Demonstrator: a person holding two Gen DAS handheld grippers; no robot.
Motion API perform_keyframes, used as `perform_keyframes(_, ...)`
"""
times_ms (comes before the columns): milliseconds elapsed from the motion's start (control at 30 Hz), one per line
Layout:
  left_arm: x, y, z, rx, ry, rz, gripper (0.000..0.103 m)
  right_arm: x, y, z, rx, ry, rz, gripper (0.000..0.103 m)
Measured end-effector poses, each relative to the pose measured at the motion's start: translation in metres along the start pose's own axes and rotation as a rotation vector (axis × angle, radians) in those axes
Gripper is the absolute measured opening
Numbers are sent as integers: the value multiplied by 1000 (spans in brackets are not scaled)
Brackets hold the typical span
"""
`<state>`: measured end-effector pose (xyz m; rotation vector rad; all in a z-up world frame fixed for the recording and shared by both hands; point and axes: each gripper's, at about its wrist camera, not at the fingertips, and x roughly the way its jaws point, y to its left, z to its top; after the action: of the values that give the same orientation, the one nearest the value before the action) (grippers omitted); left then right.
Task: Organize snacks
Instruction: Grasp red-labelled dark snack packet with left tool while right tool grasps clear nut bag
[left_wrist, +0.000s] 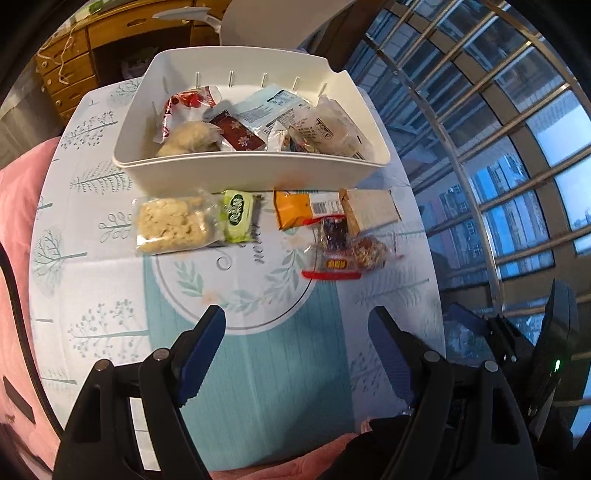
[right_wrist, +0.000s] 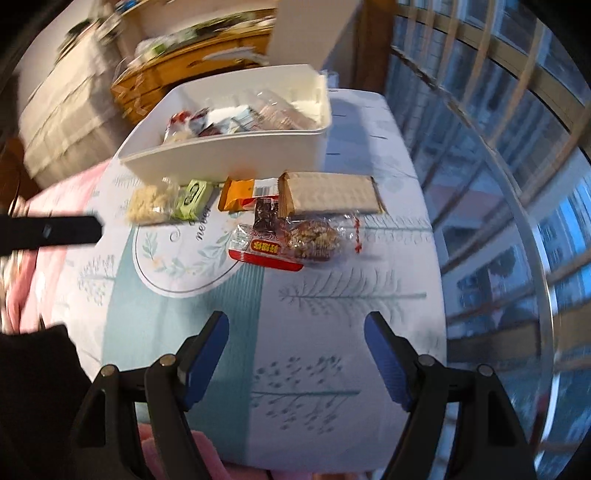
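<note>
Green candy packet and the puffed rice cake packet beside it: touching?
Touching. In the left wrist view the green candy packet lies against the right end of the rice cake packet, over its clear wrapper, no tablecloth between them.

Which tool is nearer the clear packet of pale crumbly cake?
Left. The left tool hangs open just right of the clear cake packet; the right tool hangs open farther right, by the table's window side.
</note>
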<state>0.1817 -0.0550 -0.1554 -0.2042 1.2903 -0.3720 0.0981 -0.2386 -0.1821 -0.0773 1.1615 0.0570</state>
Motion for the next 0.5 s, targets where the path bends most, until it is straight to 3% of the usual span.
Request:
perform_keyframes(367,63,-12,24,-181,56,23,79,33,-21,15,-275,-42,84,76)
perform_keyframes(500,83,-16,34,-199,77,46,79,49,-23,18,-372,-76,97,76)
